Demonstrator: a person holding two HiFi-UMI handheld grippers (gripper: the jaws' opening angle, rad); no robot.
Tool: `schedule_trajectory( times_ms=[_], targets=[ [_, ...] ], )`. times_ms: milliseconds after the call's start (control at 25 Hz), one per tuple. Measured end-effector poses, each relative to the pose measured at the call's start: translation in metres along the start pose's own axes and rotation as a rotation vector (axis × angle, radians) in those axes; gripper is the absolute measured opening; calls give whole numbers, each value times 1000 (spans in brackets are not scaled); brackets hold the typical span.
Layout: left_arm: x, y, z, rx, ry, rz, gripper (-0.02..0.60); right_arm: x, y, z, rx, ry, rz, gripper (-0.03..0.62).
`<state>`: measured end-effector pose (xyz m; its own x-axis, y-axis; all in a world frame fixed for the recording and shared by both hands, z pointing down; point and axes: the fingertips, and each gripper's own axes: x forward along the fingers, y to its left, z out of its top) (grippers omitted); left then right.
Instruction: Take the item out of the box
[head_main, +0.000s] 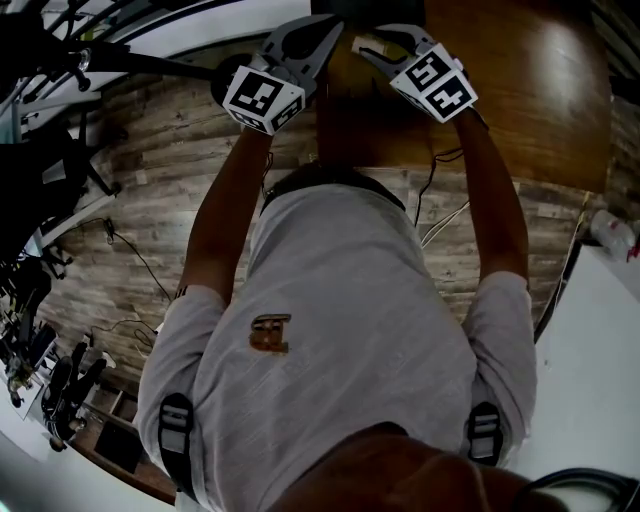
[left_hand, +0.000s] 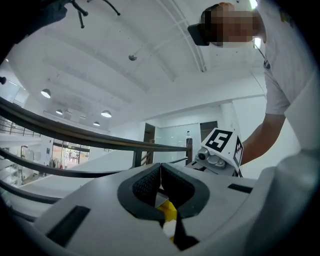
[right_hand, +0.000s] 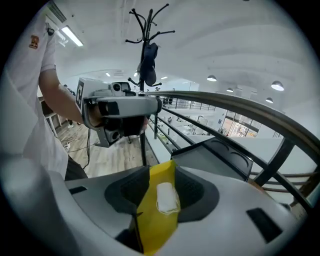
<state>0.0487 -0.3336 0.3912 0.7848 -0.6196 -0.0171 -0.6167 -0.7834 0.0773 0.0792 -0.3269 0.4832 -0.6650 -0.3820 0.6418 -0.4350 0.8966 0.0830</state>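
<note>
A flat yellow packet (right_hand: 150, 220) with a white oblong patch stands on edge in the parted claw of the right gripper (right_hand: 160, 172). A yellow-and-white part of it sits low in the closed claw of the left gripper (left_hand: 160, 170).

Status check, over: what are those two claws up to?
Left gripper shut on yellow packet. Right gripper open, yellow packet between its jaws. Box not in view.

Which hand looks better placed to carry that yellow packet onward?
Left: the left gripper appears closed on the yellow packet, while the right gripper stands open around it without pressing.
</note>
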Motion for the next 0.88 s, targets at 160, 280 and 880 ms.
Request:
schedule_trajectory(
  times_ms=[160,280,880],
  targets=[
    [2,5,-5,-4,9,-4,20,18,-1,-16,-13,72,27,189],
    [5,9,-11,-10,14,-5,20,32,-1,-29,-17,128,56,203],
    [11,22,-24,-18,33,-6,20,78,-5,-82,-80,384,124,224]
  ],
)
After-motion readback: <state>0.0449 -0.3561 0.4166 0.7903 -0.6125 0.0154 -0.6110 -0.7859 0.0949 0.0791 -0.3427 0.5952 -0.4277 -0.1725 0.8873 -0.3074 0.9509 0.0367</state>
